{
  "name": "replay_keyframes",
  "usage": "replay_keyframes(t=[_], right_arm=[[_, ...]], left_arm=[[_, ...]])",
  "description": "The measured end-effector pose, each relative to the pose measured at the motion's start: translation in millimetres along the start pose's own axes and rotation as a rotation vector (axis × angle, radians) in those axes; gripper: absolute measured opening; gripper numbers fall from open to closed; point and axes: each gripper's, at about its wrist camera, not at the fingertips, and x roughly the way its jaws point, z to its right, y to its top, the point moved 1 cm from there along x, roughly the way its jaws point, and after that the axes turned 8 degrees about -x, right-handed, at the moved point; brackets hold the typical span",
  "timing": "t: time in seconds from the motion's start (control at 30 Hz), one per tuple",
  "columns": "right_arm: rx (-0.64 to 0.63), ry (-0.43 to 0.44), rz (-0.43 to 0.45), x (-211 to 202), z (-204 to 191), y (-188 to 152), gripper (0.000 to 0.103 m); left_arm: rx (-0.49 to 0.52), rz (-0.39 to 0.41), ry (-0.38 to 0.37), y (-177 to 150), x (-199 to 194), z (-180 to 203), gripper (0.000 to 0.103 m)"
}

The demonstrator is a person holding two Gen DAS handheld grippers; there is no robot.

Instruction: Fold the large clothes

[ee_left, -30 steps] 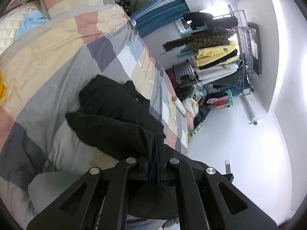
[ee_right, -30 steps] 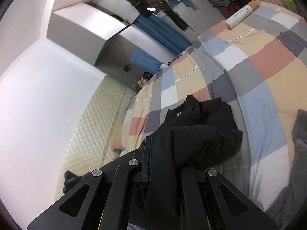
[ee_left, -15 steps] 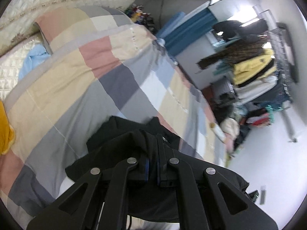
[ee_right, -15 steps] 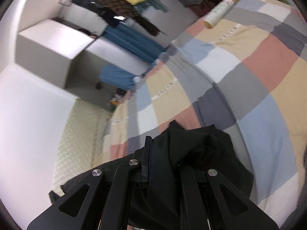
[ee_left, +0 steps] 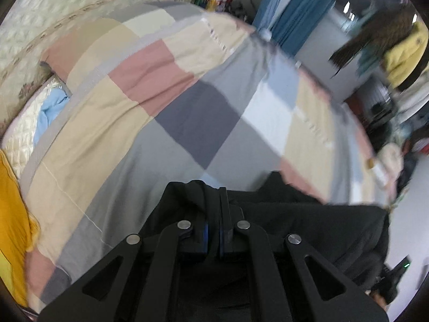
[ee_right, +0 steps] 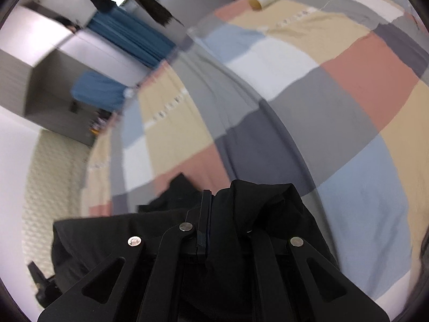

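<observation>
Left wrist view: both grippers' jaws, clamped on the black garment (ee_left: 308,222), have swung it down toward the bed (ee_left: 187,112), ready for spreading.

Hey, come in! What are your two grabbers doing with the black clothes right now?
Left gripper shut on black garment. Right gripper shut on it too. Checked quilt ahead, nothing blocking.

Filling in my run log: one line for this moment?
left gripper: shut on black garment | right gripper: shut on black garment | over checked bedspread
</observation>
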Motion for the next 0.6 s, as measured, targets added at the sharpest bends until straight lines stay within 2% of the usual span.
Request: replay_keyframes(t=[0.13, 0.3, 0.47, 0.6], right_arm=[[-0.068, -0.073, -0.056, 40.5, -5.7, 1.4, 0.003], [-0.162, -0.118, -0.110, 80.4, -13.4, -3.6, 0.001], [-0.129, -0.085, -0.130, 88.9, -3.9, -6.3, 0.001], [-0.090, 0.005, -0.154, 73.3, 4.5, -7.1, 0.007]], left_arm=[[0.052, -0.048, 0.082, -0.9, 43.8, 10.4, 0.005], [0.058, -0.109, 0.123, -5.4, 86.8, 10.6, 0.005], [0.058, -0.141, 0.123, -7.8, 97.8, 9.6, 0.005], [0.069, -0.159, 0.109, -15.5, 87.6, 7.1, 0.005]])
